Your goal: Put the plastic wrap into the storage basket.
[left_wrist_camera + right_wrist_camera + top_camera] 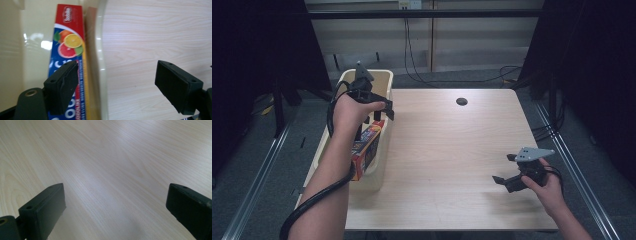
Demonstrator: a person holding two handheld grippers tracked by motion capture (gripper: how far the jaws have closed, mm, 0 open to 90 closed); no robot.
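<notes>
A long red and blue cardboard box with fruit pictures on it (366, 150) sits inside the cream plastic bin (378, 76) at the left edge of the light wooden tabletop (452, 150), leaning against the bin's near wall, so I think the putting-away part is done. The left hand-held gripper (379, 107) hangs over the bin with its jaws wide apart and nothing in them. The right hand-held gripper (507, 181) is low over the bare tabletop, far from the bin, wide open and empty too, and I see nothing more to put away.
</notes>
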